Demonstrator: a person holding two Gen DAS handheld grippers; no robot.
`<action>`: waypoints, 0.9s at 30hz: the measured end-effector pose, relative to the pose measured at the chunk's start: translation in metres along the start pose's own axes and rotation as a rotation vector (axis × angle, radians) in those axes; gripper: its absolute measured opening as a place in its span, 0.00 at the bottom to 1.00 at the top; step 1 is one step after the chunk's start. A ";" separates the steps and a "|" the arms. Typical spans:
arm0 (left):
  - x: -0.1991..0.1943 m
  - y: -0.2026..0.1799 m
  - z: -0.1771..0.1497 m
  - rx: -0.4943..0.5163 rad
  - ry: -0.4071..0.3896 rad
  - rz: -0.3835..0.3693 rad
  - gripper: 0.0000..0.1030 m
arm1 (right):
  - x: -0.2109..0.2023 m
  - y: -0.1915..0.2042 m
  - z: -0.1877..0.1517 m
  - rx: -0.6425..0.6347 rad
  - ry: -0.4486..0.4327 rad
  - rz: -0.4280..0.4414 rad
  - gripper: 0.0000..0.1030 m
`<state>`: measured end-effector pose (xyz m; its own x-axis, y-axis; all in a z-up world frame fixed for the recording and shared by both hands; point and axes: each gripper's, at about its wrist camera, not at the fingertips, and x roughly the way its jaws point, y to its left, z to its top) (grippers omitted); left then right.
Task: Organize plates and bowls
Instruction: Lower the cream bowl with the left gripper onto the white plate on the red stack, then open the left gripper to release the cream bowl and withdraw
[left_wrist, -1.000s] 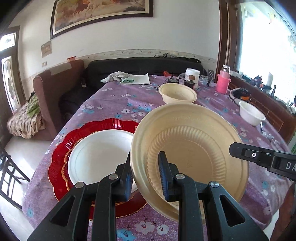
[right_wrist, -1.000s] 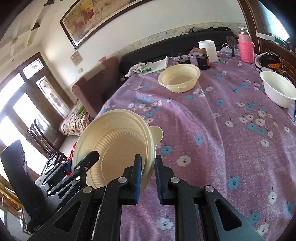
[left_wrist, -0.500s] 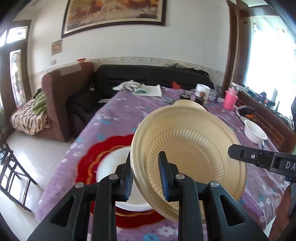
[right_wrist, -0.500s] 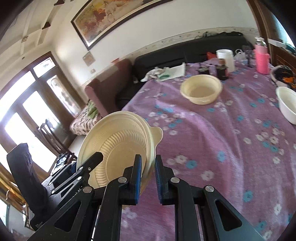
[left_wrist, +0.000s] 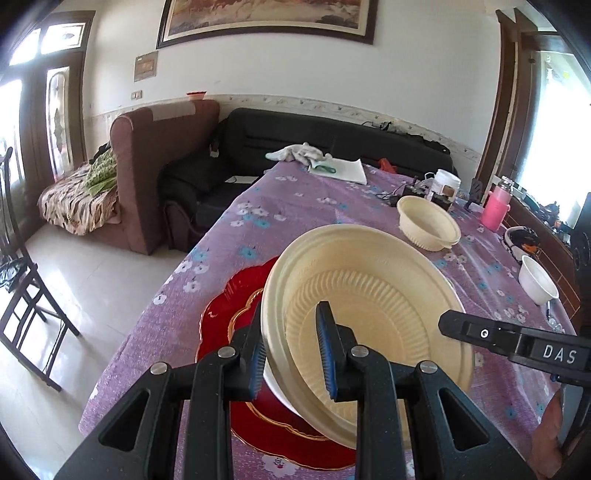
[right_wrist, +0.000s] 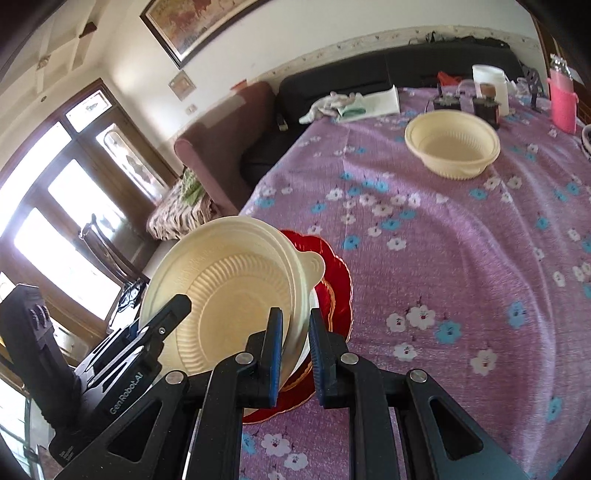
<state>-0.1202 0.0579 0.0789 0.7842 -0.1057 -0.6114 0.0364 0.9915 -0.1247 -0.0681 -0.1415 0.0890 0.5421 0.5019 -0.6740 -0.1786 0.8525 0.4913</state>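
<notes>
Both grippers are shut on the rim of one cream ribbed bowl (left_wrist: 373, 306), held tilted in the air. My left gripper (left_wrist: 291, 354) pinches its left rim. My right gripper (right_wrist: 295, 347) pinches the opposite rim of the bowl (right_wrist: 229, 291) below its tab handle. Under the bowl a red scalloped plate (left_wrist: 229, 314) lies on the purple flowered tablecloth (left_wrist: 295, 218), carrying a white plate that is mostly hidden. The red plate also shows in the right wrist view (right_wrist: 338, 280). A second cream bowl (left_wrist: 428, 223) stands farther back on the table, also seen in the right wrist view (right_wrist: 452, 144).
A small white bowl (left_wrist: 537, 280) sits near the table's right edge. A pink bottle (left_wrist: 496, 203), a white jar (left_wrist: 445, 182) and small dark items stand at the far end, with a cloth and paper (left_wrist: 321, 160). A brown armchair (left_wrist: 155, 158), black sofa and wooden chair (left_wrist: 22, 288) stand left.
Both grippers moved with the cream bowl over the red plate, which now lies almost wholly under it. The view has swung left, showing more floor and armchair.
</notes>
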 end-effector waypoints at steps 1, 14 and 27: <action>0.002 0.001 -0.001 -0.002 0.006 -0.001 0.23 | 0.004 -0.001 0.000 0.003 0.007 -0.001 0.16; 0.017 0.008 -0.007 -0.022 0.042 0.002 0.23 | 0.022 -0.002 -0.002 0.009 0.037 -0.028 0.16; 0.016 0.014 -0.008 -0.040 0.037 0.016 0.32 | 0.014 -0.002 -0.004 0.004 0.017 -0.011 0.24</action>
<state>-0.1121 0.0698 0.0615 0.7611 -0.0937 -0.6418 -0.0009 0.9894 -0.1455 -0.0637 -0.1361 0.0763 0.5299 0.4946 -0.6889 -0.1693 0.8577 0.4855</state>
